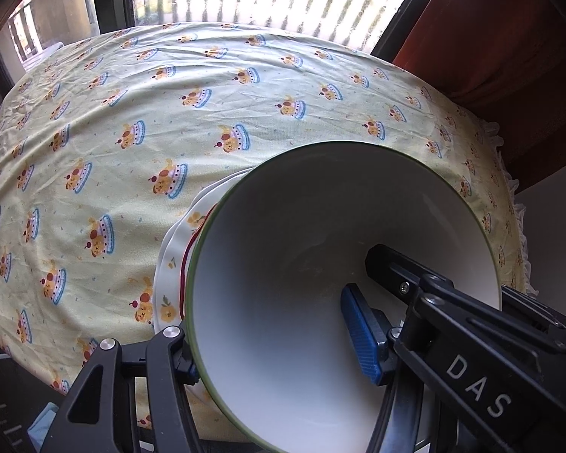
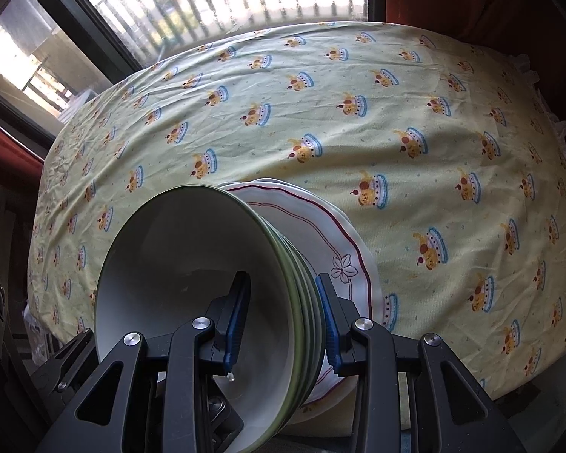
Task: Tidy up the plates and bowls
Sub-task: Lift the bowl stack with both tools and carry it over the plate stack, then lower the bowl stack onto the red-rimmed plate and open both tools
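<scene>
A stack of green-rimmed bowls (image 2: 207,287), nested on scalloped plates (image 2: 343,249), was held over the near edge of the table under the yellow printed tablecloth (image 2: 358,132). The right gripper (image 2: 283,317) was clamped across the bowls' walls, one pad inside the top bowl and one outside the stack. The left gripper (image 1: 279,339) was pinched on the opposite wall, a blue pad (image 1: 360,332) inside and its partner hidden behind the rim. Slippage was judged the main risk: the glazed walls were gripped only at two sides, so uneven lowering could tilt the stack. The plates beneath, seemingly ungripped, might slide out or chip.
</scene>
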`<state>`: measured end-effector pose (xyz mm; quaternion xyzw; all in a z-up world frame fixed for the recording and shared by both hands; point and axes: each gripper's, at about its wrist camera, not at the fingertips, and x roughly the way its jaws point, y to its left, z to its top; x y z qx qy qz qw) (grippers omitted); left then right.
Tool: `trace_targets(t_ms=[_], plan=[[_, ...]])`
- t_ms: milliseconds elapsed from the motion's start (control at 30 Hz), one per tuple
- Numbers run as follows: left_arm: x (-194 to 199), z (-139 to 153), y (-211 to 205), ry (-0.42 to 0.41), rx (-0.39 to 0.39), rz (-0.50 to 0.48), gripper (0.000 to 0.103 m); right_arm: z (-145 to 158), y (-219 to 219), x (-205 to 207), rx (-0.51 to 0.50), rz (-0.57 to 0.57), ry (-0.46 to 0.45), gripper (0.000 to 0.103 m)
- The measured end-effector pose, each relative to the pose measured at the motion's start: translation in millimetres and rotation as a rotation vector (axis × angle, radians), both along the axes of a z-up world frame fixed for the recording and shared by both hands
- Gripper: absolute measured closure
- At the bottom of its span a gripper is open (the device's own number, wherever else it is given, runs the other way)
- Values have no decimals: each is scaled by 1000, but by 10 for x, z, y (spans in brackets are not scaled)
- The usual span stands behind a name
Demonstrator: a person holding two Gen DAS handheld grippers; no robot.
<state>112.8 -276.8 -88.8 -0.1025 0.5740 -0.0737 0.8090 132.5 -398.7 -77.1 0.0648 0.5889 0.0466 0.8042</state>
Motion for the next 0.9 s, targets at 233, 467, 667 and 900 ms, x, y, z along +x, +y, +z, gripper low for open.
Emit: trace_targets(t_ms=[233,467,667,900], plan=[[52,15,-107,-33,64,-21,40,-43,-42,59,12,-8,-9,64],[13,-1,-133,-30,90,-30,35,-75,-69,37,25,19,-25,60],[-75,59,-106,-71,178,17,24,-89,-72,10,4,33,-37,48],[-230,229,41,-91,161,41,12,64,-49,-84,-13,68,-54,31]])
